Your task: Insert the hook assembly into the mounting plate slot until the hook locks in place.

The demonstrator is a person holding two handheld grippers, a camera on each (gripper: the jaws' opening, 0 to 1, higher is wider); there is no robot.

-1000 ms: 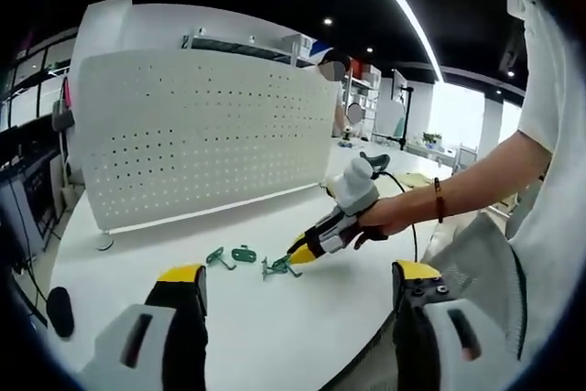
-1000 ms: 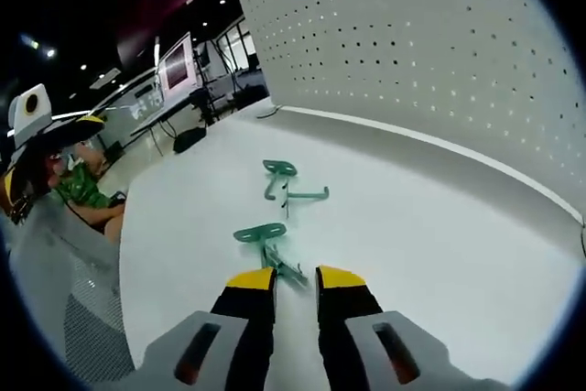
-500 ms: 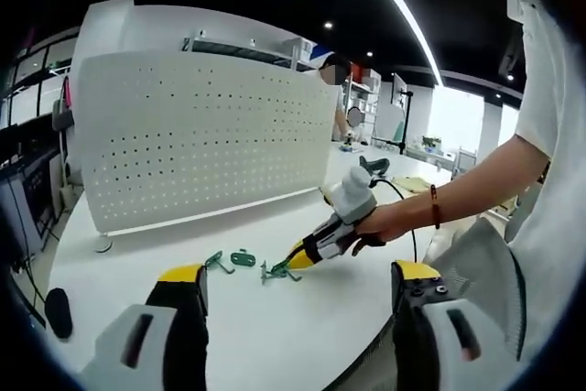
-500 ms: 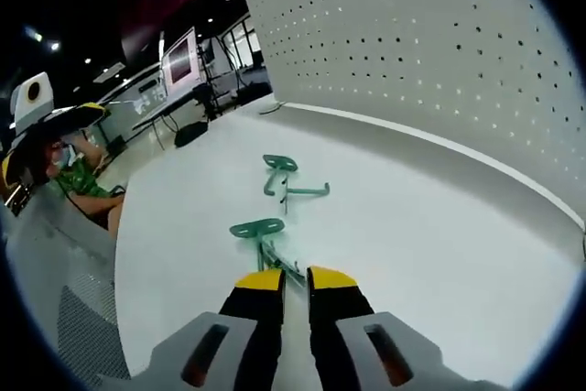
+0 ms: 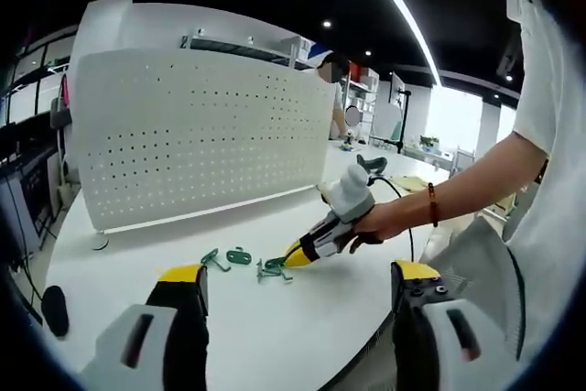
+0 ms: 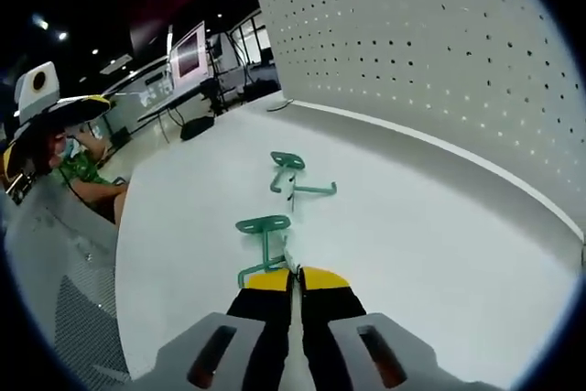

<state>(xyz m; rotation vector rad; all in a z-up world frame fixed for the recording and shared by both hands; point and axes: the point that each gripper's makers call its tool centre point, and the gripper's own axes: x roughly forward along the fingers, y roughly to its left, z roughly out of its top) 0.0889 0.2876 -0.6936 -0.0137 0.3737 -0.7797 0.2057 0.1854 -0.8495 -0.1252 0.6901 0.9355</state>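
Right gripper [image 6: 293,274] has its yellow-tipped jaws pinched together on the near green hook [image 6: 264,246], gripping the wire stem w/ the flat tab end pointing away from the camera; grip looks low on the stem, prob so the tab end stays free to go into a slot. From the left gripper view the same right gripper [image 5: 295,252] reaches in from the right, held in a person's hand [image 5: 380,222], tips down at the near hook [image 5: 271,268] on the white table [image 5: 275,336]. Left gripper [image 5: 298,286] hangs back near the table edge w/ jaws spread wide, nothing between them, prob kept clear so both parts stay in sight. 2nd green hook [image 6: 295,176] lies flat on the table further out, well apart from the held one; in the left gripper view it's the piece at [image 5: 227,256]. White pegboard [image 6: 439,70] stands upright at the back of the table, the likely mounting plate; can't tell which hole or slot is the target. Judgement: task is early, at the grasp stage, w/ the hook low at the table, far from the board, and nothing inserted yet. Next move calls for lifting it w/o twisting in the jaws, then lining the tab up square to the board. Risk: thin wire may pivot in the pinch.
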